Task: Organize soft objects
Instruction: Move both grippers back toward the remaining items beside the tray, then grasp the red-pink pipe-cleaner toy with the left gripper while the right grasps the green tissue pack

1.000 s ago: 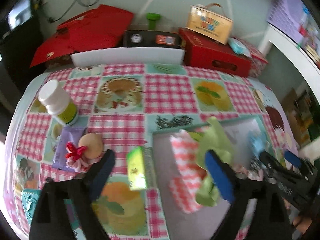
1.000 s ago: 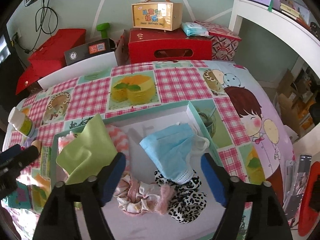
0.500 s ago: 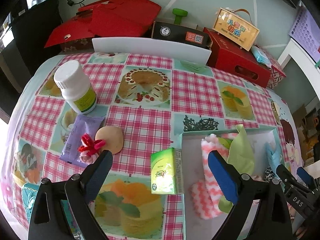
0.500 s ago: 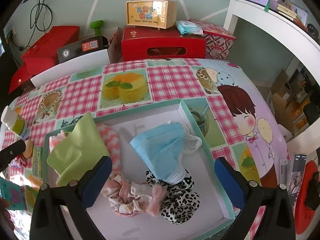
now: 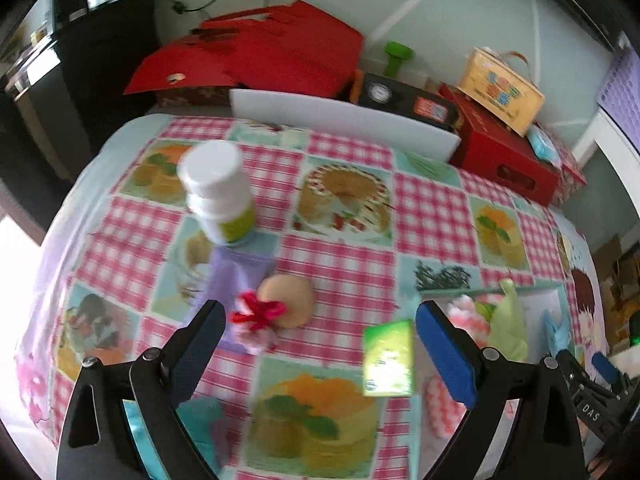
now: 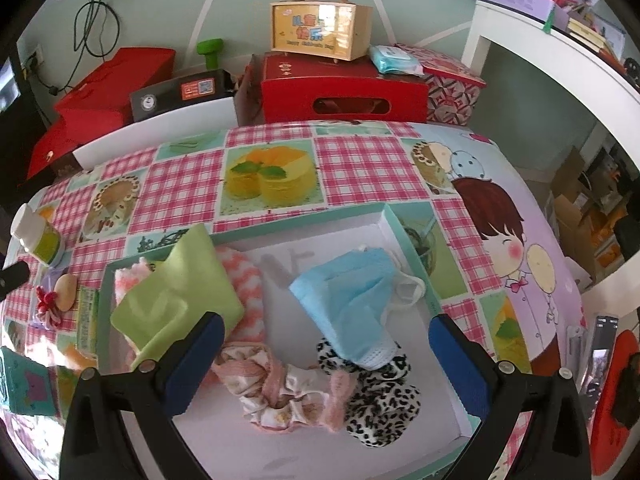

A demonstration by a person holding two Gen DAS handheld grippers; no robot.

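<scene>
A shallow box with a teal rim [image 6: 396, 232] holds a green cloth [image 6: 176, 300], a pink-and-white knit piece [image 6: 244, 280], a blue face mask [image 6: 352, 300], a pink scrunchie [image 6: 272, 392] and a leopard scrunchie [image 6: 380, 408]. My right gripper [image 6: 324, 356] is open and empty above these. My left gripper [image 5: 320, 344] is open and empty over the tablecloth; a red-and-white hair tie [image 5: 256, 320] and a beige puff [image 5: 288, 300] lie just right of its left finger. The box shows at the right in the left wrist view [image 5: 556, 304].
A white pill bottle [image 5: 218, 192], a purple packet [image 5: 236, 276] and a small green carton [image 5: 388, 356] stand on the checked tablecloth [image 5: 360, 248]. Red boxes [image 6: 344, 88] and a yellow case [image 6: 320, 28] sit behind the table. A teal card [image 6: 20, 380] lies front left.
My left gripper has swung left, away from the box and toward the hair tie and puff. My right gripper has opened wider and stayed over the box.
</scene>
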